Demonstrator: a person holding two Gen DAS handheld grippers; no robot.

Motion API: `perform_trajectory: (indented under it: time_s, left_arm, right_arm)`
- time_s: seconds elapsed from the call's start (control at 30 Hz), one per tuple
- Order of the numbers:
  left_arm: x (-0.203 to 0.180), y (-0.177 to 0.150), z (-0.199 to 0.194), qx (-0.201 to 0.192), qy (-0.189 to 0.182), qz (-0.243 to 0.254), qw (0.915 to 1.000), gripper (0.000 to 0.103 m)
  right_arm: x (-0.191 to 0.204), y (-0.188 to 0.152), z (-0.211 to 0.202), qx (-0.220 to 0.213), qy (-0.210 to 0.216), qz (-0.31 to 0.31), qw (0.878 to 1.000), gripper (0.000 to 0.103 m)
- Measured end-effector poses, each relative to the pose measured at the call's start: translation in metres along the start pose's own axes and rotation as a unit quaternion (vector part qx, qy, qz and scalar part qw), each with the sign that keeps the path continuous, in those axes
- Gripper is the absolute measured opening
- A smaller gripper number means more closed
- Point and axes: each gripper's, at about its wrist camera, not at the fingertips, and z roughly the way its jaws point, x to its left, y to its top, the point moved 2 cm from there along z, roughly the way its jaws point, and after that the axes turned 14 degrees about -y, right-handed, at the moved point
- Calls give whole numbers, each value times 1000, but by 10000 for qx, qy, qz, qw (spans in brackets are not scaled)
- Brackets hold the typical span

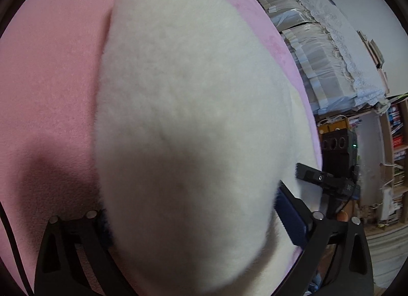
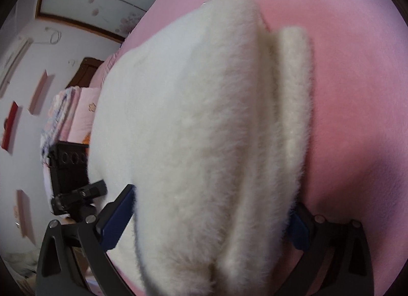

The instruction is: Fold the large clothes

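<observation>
A white fluffy garment (image 1: 188, 117) lies on the pink bedsheet (image 1: 46, 92) and fills most of both views. My left gripper (image 1: 193, 222) has its jaws wide apart with a thick bulge of the garment between the blue pads (image 1: 290, 219). My right gripper (image 2: 211, 222) also stands wide, the garment (image 2: 193, 122) bunched between its blue pads (image 2: 117, 219); a folded sleeve or edge (image 2: 293, 92) lies along its right side. Whether either gripper pinches the fabric is hidden by the fur.
The other gripper shows at the edge of each view: the right one (image 1: 329, 178) and the left one (image 2: 76, 189). Stacked bedding (image 1: 326, 48) and bookshelves (image 1: 397, 143) stand beyond the bed. A wall with frames (image 2: 15, 117) and pillows (image 2: 76, 117) lie to the left.
</observation>
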Motion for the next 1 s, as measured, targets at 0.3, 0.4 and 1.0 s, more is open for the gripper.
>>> perform_trajectory:
  time_s: [0.3,0.4,1.0]
  left_arm:
    - [-54,6,-6,-368,1072,644,9915,66]
    - [-75,7,-10,-444,1278,905,9867,63]
    - [-159,-36,-101,-499,1281,1193,9833,62]
  right_arm:
    - [22,-11,-30,-565,-348,-110,9977,51]
    - [28,-17,-37,-721,-481,-96,9962,47]
    - [122,-102,-119,-1078,-362,-265,9932,45]
